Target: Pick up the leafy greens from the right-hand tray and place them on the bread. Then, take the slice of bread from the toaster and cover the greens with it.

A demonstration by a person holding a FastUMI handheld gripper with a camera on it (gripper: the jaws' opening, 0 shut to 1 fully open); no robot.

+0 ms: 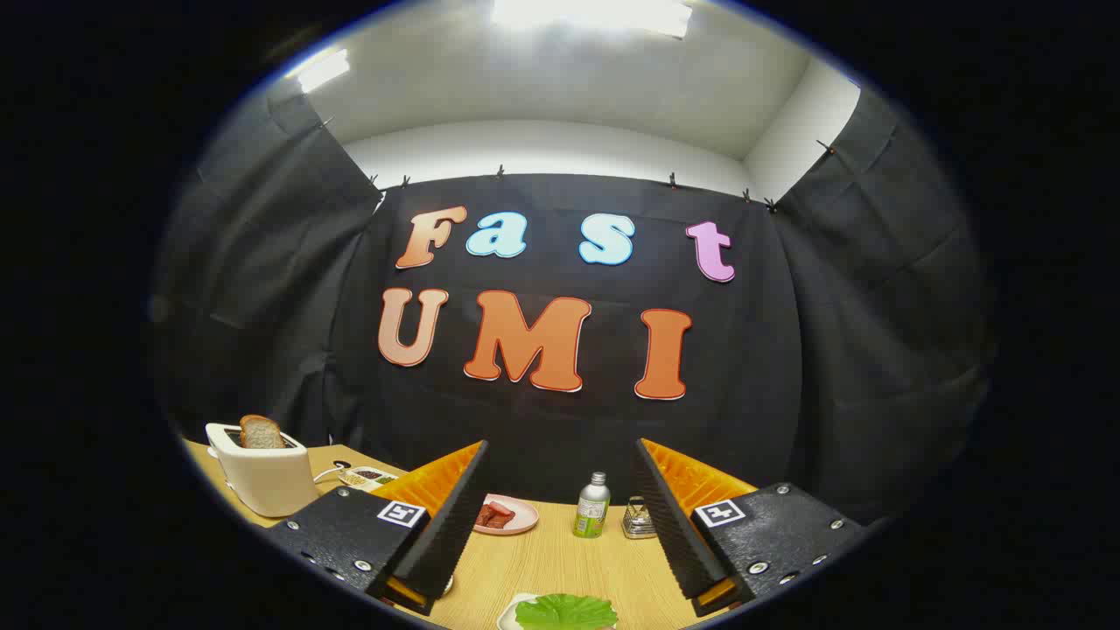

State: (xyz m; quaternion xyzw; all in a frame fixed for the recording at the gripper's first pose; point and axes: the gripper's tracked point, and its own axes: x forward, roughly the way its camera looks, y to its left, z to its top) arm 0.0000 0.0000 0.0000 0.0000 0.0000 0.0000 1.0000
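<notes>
Your gripper (560, 516) hangs wide apart and empty above the table (560, 560), ready to straddle the leafy greens (566, 611) lying low between the fingers on a white tray (509, 614). The bread slice (261, 431) stands in the toaster (262, 477), well off left

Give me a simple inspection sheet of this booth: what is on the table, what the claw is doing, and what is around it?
Surface: wooden table, light and tidy.
Job's things: leafy greens on a white tray between the claw's fingers, near their base; bread slice upright in the white toaster beyond the left finger.
Clutter: pink plate with red food, small bottle, metal object beside it, small tray by the toaster.
Claw: open, holding nothing, hovering above the table.
Cables: toaster cord on the table.
Surroundings: black cloth wall, white ceiling with lights.
</notes>
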